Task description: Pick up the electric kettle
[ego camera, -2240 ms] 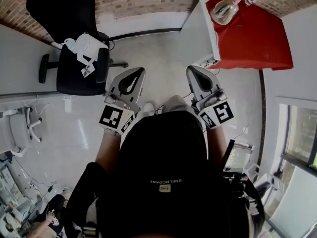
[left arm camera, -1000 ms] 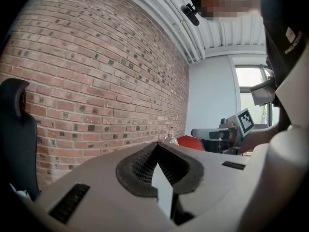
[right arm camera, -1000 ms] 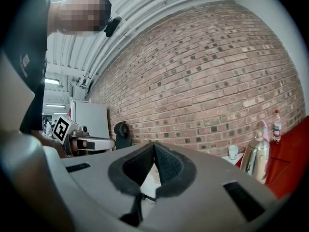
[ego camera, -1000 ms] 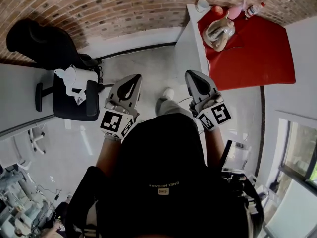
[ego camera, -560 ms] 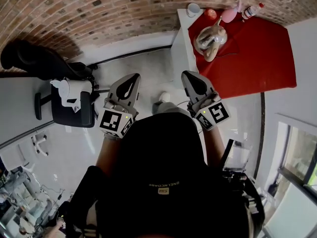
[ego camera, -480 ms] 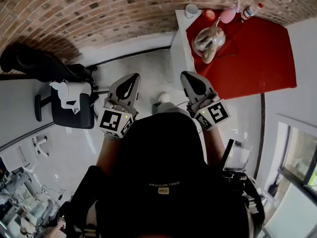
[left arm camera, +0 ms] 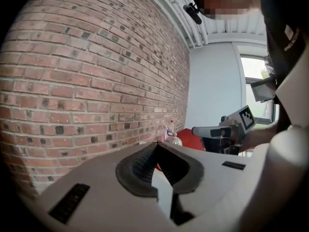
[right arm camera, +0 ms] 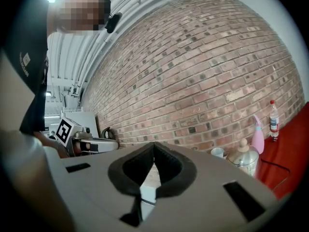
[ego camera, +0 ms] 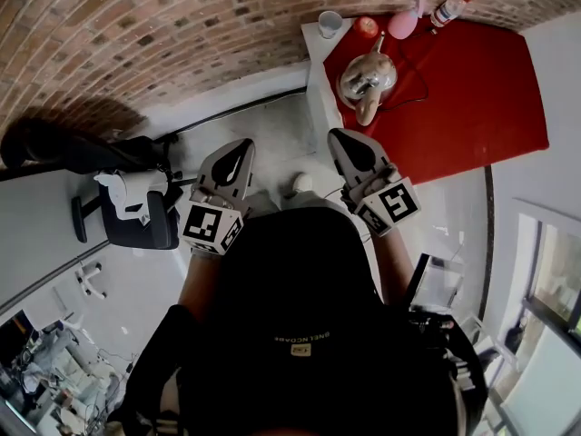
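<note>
Risk: the domed, glassy electric kettle [ego camera: 366,78] sits near the left edge of the red cloth-covered table [ego camera: 472,89] with its thin black cord [right arm camera: 275,166] trailing, so a lift could snag the cord or drag the cloth, and the smooth rounded body looks apt to slip from ribbed pads. Grey left gripper [ego camera: 243,143] and right gripper [ego camera: 340,136] hang well short of it, each with jaws pressed together on nothing. White cup [ego camera: 330,23] and pink bottle [ego camera: 404,24] stand close behind, against the rough brick wall [ego camera: 182,25].

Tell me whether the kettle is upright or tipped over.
Upright. In the right gripper view the kettle stands on its base on the red table, its knobbed lid on top.
</note>
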